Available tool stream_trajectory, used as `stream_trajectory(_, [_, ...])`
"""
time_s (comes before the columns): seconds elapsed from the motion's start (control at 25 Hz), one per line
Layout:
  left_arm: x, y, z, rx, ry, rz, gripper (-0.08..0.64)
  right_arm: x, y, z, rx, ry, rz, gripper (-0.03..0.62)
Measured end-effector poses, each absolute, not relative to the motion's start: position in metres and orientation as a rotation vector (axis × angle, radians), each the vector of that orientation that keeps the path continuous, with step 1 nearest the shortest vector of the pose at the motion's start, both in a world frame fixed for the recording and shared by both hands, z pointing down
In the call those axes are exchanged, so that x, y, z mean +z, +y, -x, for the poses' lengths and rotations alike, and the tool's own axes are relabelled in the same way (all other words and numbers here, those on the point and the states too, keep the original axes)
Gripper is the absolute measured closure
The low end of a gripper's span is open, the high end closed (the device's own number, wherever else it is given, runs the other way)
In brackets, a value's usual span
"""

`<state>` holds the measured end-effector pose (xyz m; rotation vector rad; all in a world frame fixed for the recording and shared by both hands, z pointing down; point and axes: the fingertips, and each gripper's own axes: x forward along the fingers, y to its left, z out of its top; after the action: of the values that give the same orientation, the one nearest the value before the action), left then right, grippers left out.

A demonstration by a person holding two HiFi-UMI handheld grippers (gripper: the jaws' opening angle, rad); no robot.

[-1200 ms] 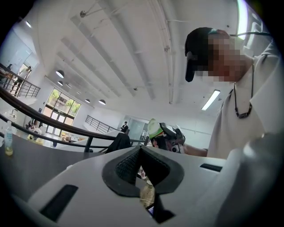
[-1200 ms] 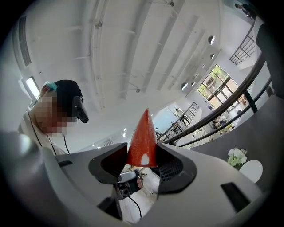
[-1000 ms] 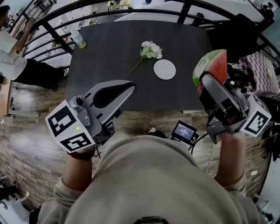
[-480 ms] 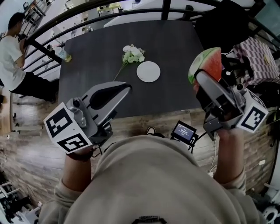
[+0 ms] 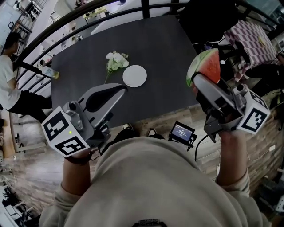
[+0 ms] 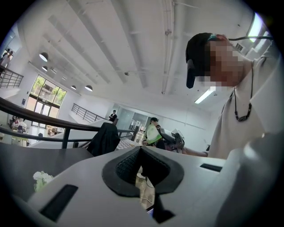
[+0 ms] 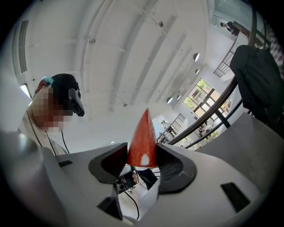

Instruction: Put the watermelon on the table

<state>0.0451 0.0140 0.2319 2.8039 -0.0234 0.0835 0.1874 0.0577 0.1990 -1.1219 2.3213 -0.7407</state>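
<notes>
One red, green-rinded wedge of watermelon (image 5: pixel 205 66) sits pinched between the jaws of our right gripper (image 5: pixel 198 82). We hold it in the air by the right edge of the dark rectangular table (image 5: pixel 164 48), not resting on it. Our left gripper (image 5: pixel 120 90) hangs over the near edge, its jaws pressed together on nothing. On the matte top a round white plate (image 5: pixel 134 76) lies just beside a bunch of white flowers (image 5: pixel 114 60). A black railing (image 5: pixel 145 9) curves behind the table, and wood-plank floor (image 5: pixel 26 164) lies below.
</notes>
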Motion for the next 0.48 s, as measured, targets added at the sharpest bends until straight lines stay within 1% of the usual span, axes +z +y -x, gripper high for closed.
stream_trajectory(0.48, [0.225, -0.01, -0.087, 0.047, 0.212, -2.824, 0.552, 0.188, 0.052, -0.206, -0.661, 2.239, 1.254, 0.376])
